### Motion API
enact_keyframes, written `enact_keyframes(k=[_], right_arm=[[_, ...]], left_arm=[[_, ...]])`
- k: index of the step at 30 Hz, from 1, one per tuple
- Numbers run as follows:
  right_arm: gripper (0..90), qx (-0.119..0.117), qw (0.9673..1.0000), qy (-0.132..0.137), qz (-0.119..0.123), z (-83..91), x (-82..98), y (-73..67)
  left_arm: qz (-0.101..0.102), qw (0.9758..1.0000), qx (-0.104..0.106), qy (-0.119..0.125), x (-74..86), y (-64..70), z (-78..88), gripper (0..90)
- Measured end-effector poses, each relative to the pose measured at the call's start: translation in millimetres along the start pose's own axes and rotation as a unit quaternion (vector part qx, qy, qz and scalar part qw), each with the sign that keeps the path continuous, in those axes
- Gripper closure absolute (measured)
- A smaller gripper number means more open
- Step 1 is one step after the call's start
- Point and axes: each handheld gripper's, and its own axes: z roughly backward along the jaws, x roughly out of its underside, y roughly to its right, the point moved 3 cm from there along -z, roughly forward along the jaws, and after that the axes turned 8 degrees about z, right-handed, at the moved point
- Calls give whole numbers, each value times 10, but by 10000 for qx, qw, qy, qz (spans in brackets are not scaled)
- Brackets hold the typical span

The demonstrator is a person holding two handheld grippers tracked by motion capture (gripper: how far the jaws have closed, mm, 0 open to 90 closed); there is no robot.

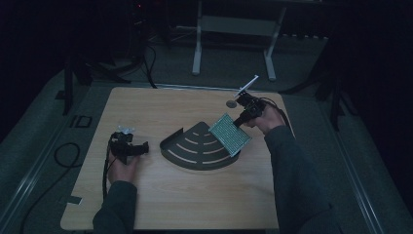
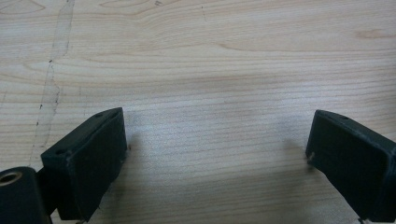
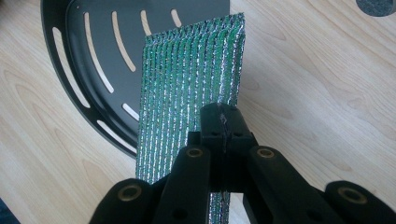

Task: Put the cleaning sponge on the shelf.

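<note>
The right claw (image 3: 223, 122) is clenched on the thin green-and-silver ribbed scouring pad (image 3: 189, 79), held over the right edge of the dark slotted fan-shaped metal tray (image 1: 195, 151). Gripped by one edge (a narrow bite), the pad could twist or slip onto the wooden desk (image 1: 160, 195). The left claw (image 2: 217, 154) rests released at the left.

The left claw (image 2: 217, 154) rests low with jaws wide apart; the right claw (image 3: 223, 122) is raised, jaws pressed together.
</note>
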Motion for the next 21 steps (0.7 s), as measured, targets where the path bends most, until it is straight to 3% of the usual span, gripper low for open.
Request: enact_keyframes(k=[9,21], right_arm=[[896,-18,10000,10,22,-121,-59,-39],[896,134,9998,-74,103,-320,-109,-89]], left_arm=[[-2,10000,0,0,-2,1,-1,55],[-3,10000,0,-2,-2,1,-1,56]])
